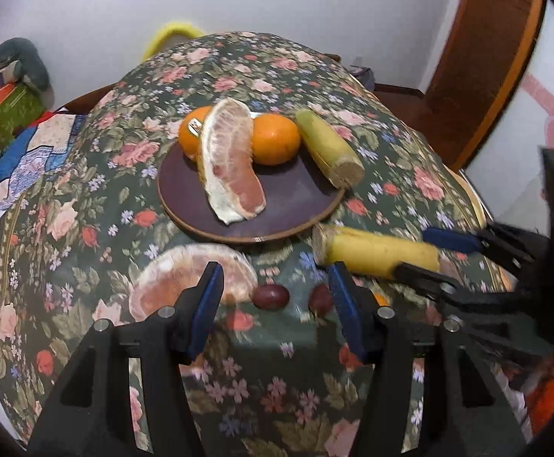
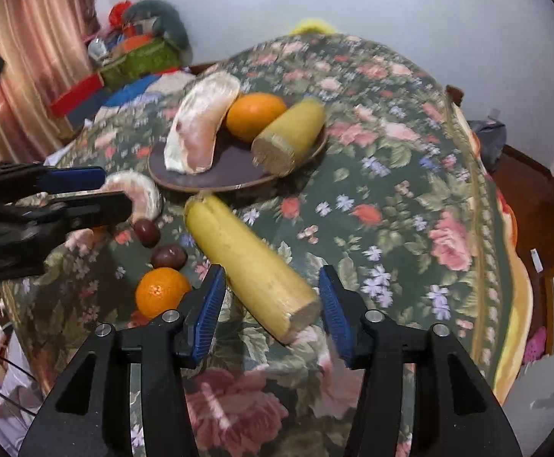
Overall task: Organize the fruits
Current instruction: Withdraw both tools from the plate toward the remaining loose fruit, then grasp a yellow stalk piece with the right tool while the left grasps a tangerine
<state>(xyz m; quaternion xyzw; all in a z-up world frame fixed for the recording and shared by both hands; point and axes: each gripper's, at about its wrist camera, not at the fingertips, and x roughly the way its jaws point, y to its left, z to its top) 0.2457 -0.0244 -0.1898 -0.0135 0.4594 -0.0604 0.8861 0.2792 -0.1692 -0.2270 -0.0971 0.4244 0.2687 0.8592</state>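
The right wrist view is showing a loose orange (image 2: 161, 292) on the worktop (image 2: 391, 190) that the left wrist view is hiding almost entirely behind a gripper finger. The left wrist view alone is showing two oranges (image 1: 275, 138) on the dark plate (image 1: 296, 205); the other view is showing only one there.

The right gripper (image 2: 273, 308) is hovering with its blue pads apart on either side of the cut end of a yellow sugarcane piece (image 2: 250, 262), not pressing on it. That piece is lying on the floral cloth just in front of the plate, its long axis running from the gripper up and left toward the plate rim.

The left gripper (image 1: 275, 304) is standing open with nothing between its pads, above two dark red grapes (image 1: 271, 297). Just beside them, a pomelo wedge (image 1: 185, 278) is lying on the cloth, partly covered by the left finger.

On the plate, a second pomelo wedge (image 1: 231, 160) is leaning against the oranges, and a second sugarcane piece (image 1: 330, 148) is resting on the right rim, cut end pointing toward the cameras.

Bedding and boxes (image 2: 132, 61) are sitting beyond the worktop by the wall.
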